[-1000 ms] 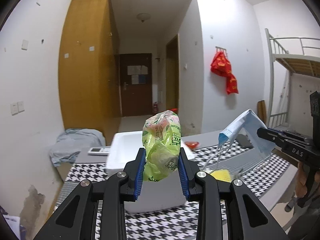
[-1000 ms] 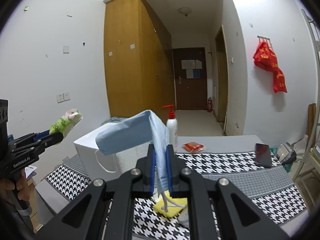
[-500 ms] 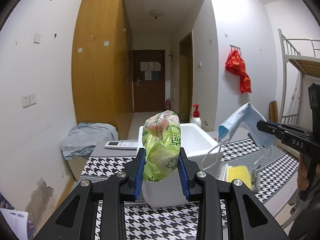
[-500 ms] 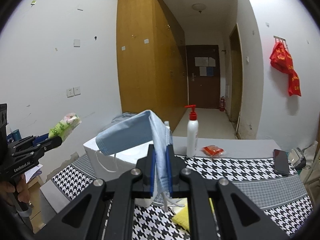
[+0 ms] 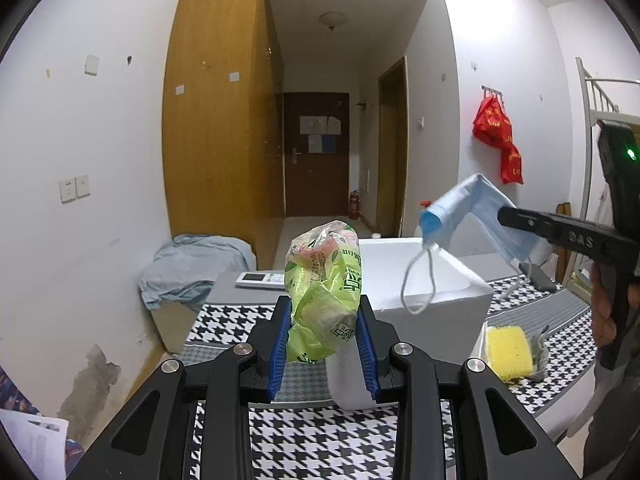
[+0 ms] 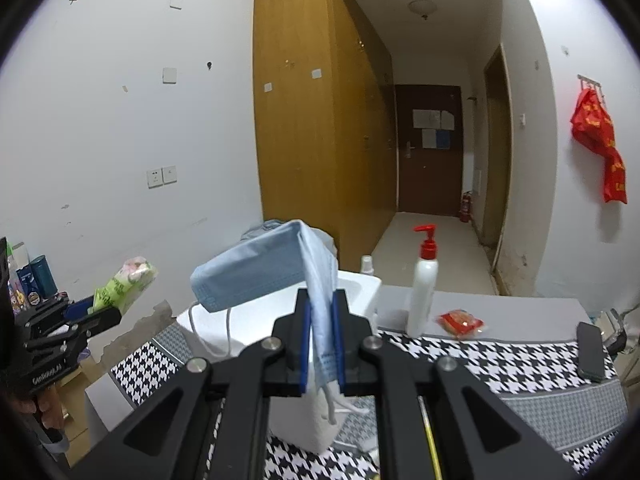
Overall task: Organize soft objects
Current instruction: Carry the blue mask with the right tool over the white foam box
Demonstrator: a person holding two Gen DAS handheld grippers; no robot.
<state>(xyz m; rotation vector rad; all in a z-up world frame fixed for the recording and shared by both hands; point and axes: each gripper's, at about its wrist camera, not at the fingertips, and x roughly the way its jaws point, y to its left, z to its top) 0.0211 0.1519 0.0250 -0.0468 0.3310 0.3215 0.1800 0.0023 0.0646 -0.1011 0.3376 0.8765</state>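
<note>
Being carried toward the white box [image 5: 436,280], a green packet [image 5: 322,296] was clamped by the left gripper [image 5: 323,344] and a blue mask [image 6: 256,272] by the right gripper [image 6: 321,344], so release above the box was judged next.

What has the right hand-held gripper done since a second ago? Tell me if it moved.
Yes. In the right wrist view the pump bottle has slid from centre to right, so the right hand-held gripper, shut on the face mask, swung left toward the white box.
</note>
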